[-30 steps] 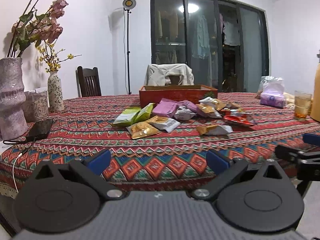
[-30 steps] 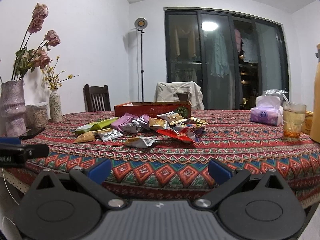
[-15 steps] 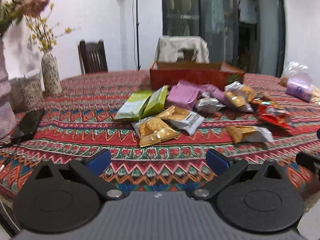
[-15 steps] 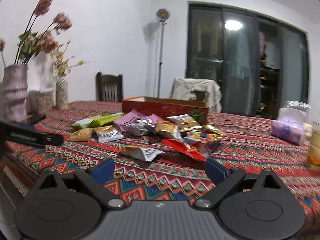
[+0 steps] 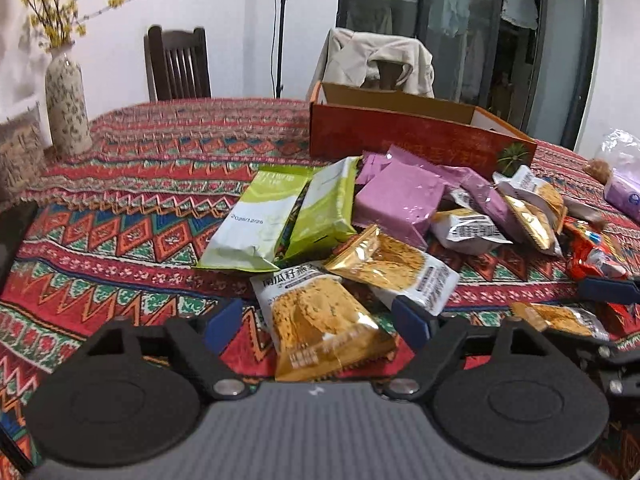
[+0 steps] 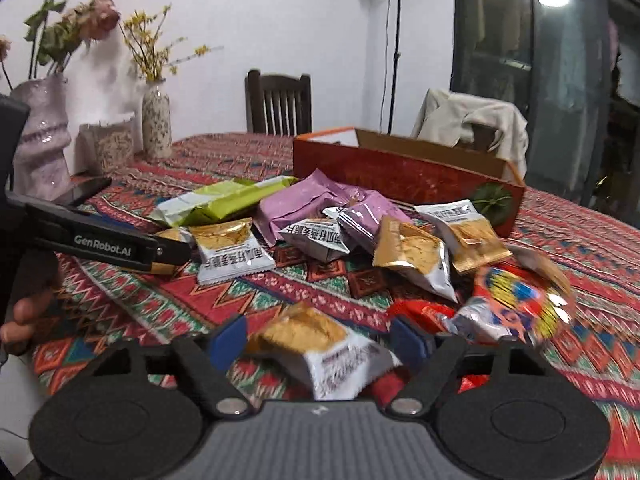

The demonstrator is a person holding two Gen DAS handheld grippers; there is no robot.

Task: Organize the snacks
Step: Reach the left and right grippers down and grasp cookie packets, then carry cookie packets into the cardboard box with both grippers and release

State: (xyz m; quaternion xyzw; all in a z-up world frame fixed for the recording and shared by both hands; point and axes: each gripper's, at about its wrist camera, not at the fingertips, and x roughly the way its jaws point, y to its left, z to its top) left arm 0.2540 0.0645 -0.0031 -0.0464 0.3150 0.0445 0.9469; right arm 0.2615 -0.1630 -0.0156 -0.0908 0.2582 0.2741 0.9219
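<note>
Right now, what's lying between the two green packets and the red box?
In the left wrist view, only bare patterned tablecloth lies between the green packets and the red box.

Snack packets (image 5: 320,320) crowding, seemingly, both claws

Glossy foil snack packets (image 5: 324,320), woven cloth tablecloth (image 5: 120,216), matt cardboard box (image 5: 400,136).

Black left gripper (image 5: 318,322) with blue pads (image 5: 222,320), silver screws, grey ribbed body.
</note>
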